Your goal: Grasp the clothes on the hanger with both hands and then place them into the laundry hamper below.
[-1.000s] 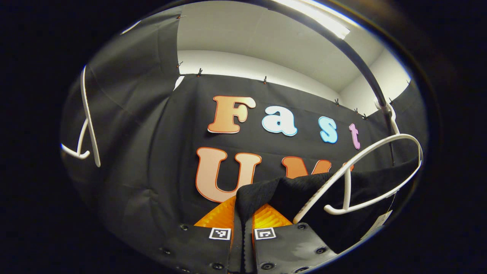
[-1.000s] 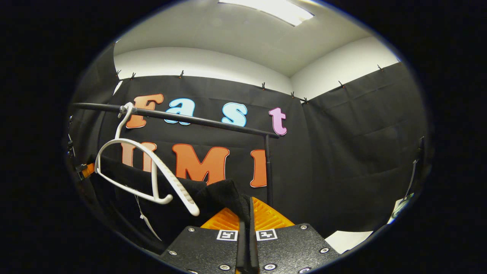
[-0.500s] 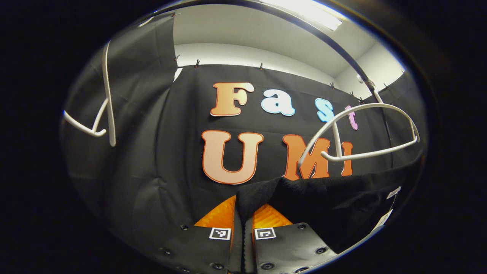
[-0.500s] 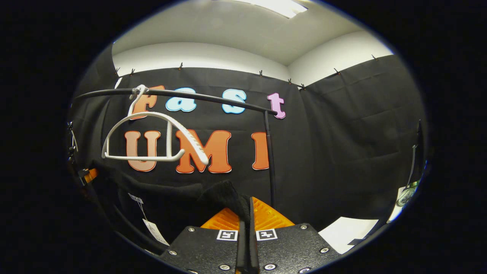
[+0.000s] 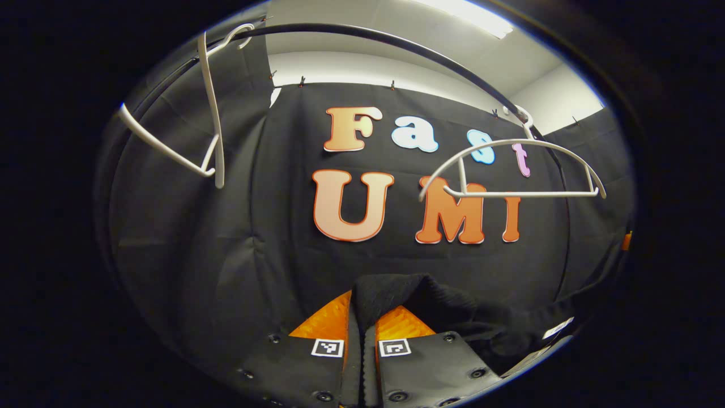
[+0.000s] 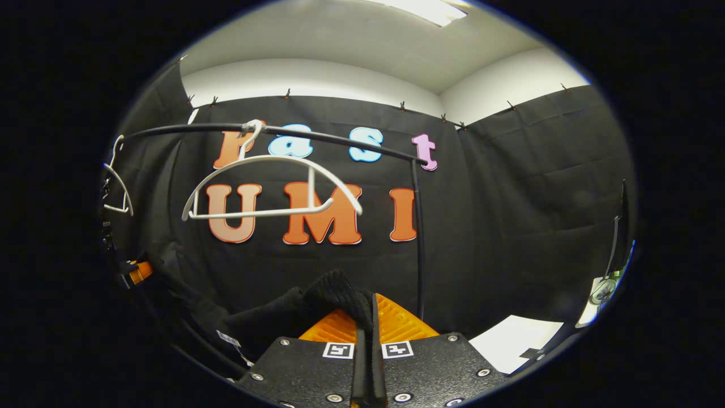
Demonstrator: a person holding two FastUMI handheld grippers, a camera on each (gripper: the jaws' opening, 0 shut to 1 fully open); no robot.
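Below bare hanger (image 5: 512, 170), slack black garment (image 5: 453, 311)

Staged recording booth, not a real home. Walls are formed by black cloth (image 6: 527, 187), pinned along the top edge with small clips (image 5: 392, 85). Plain white room wall (image 6: 317, 79) and ceiling are seen above the cloth, lit by a ceiling light panel (image 5: 470, 11). A laundry corner is mocked up: a black garment rail (image 6: 340, 140) on an upright post, with bare white plastic hangers (image 5: 510, 170) hooked on it. A white sheet (image 6: 512, 340) is seen low at the right.
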